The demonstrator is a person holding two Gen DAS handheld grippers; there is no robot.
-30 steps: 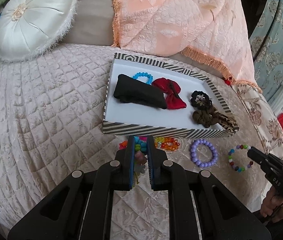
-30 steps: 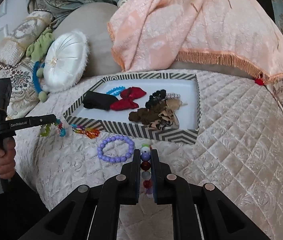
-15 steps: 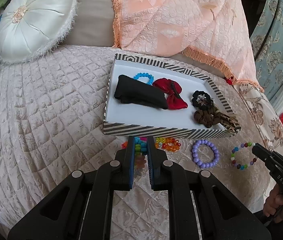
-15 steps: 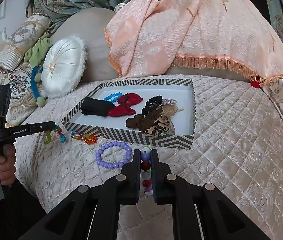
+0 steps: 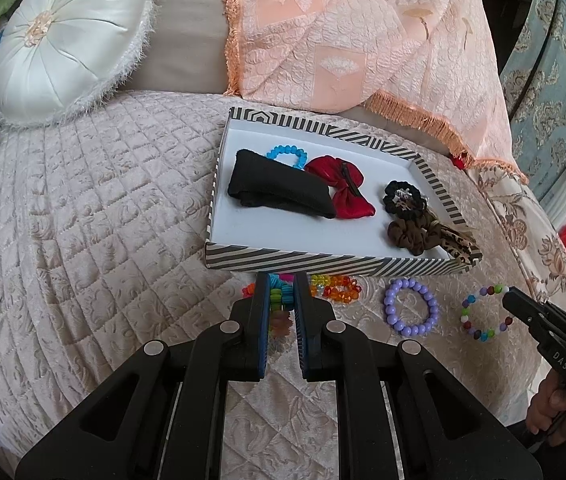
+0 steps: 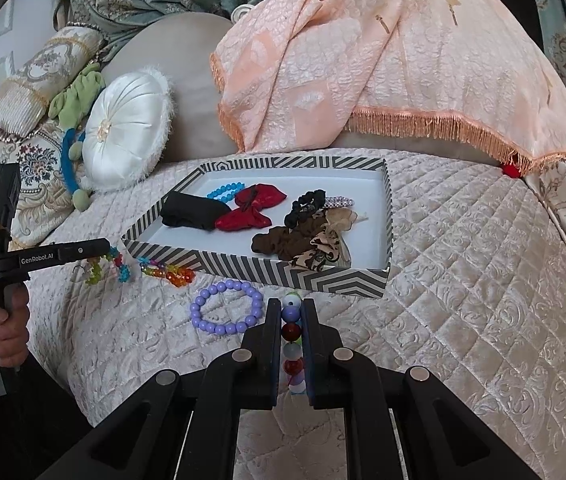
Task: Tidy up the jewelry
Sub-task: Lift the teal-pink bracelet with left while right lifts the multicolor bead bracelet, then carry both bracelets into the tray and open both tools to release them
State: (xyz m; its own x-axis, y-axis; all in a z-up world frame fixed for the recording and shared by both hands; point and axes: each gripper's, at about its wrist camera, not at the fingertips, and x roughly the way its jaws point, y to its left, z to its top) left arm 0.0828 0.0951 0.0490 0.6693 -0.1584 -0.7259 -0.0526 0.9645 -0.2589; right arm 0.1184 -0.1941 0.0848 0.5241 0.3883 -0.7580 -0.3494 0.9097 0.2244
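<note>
Five pieces are stored in the striped cardboard tray (image 6: pixel 357 282). Multicoloured bead bracelets are gripped by the left gripper (image 5: pixel 282 294) and right gripper (image 6: pixel 291 322) fingers; two bracelets remain on the bed.

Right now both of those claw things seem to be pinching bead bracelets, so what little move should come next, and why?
Probably lift the right gripper and carry its mixed-bead bracelet forward over the striped tray, then let go. Both grippers are shut on bracelets outside the tray; the left gripper pinches a bright multicolour bracelet. The tray's white floor near the right wall looks bare, so there seems room to drop it.
</note>
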